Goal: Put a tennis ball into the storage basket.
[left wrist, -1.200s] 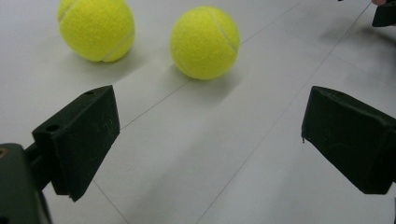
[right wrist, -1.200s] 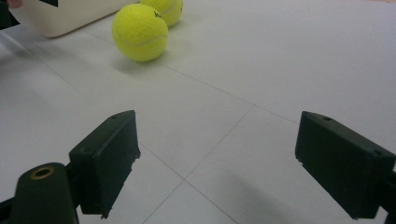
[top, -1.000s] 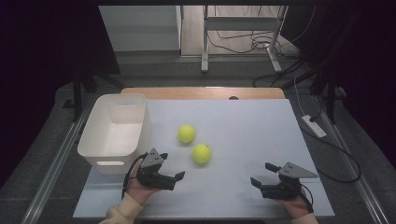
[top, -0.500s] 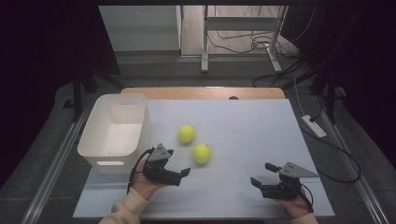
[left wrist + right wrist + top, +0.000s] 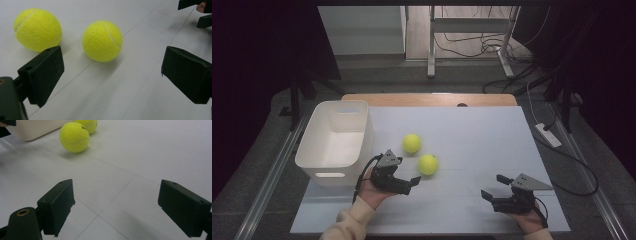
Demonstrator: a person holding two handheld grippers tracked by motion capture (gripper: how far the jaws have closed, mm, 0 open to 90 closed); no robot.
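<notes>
The left gripper (image 5: 412, 181) is held with jaws spread wide and empty, near the table's (image 5: 492, 135) front edge. The near ball (image 5: 428, 164) is seen just ahead of its jaws, untouched, at mid-table. The far ball (image 5: 411, 143) lies just beside it, toward the bin (image 5: 337, 142) at the left edge. The right gripper (image 5: 493, 189) is held open, empty, near the front right corner.

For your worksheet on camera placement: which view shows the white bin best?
The high view: the whole white bin shows, open top and handle slot, left of the two balls. The right gripper view catches just a corner of it behind the balls.
</notes>
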